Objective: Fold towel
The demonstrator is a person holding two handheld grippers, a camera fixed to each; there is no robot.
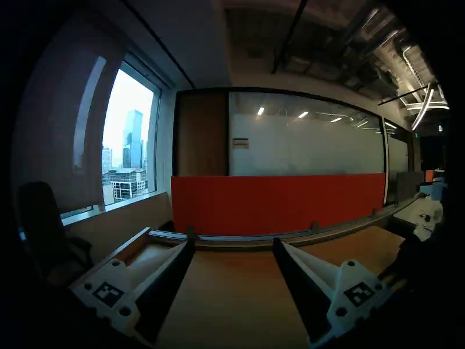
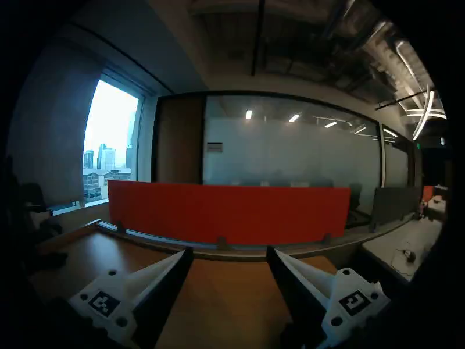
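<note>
In the left gripper view the left gripper (image 1: 232,244) points over a brown wooden desk top (image 1: 232,296) towards a long red partition panel (image 1: 279,203); its two white fingers (image 1: 139,279) with black inner faces and square printed markers are spread wide, with only bare wood between them; a grey rail (image 1: 250,237) runs along the foot of the red panel, at the far edge of the desk; a frosted glass wall (image 1: 308,139) rises behind and above the panel, with a plain brown wooden door (image 1: 200,134) at the panel's left end; left of the panel a tall window (image 1: 128,151) looks out on city towers, and a black office chair (image 1: 40,227) stands below it; right of the panel lies a white desk (image 1: 427,212), under curved strip lights (image 1: 424,107).

In the right gripper view the right gripper (image 2: 228,251) faces the same red panel (image 2: 232,212) across the wooden desk top (image 2: 226,302); its white fingers (image 2: 133,285) also stand wide apart, holding nothing; the frosted glass wall (image 2: 290,151) stands behind the panel, the window (image 2: 110,145) to its left, and a grey screen (image 2: 395,206) and the white desk (image 2: 407,244) to its right.

Nothing stands between either gripper and the panel; where the towel lies I cannot tell.
</note>
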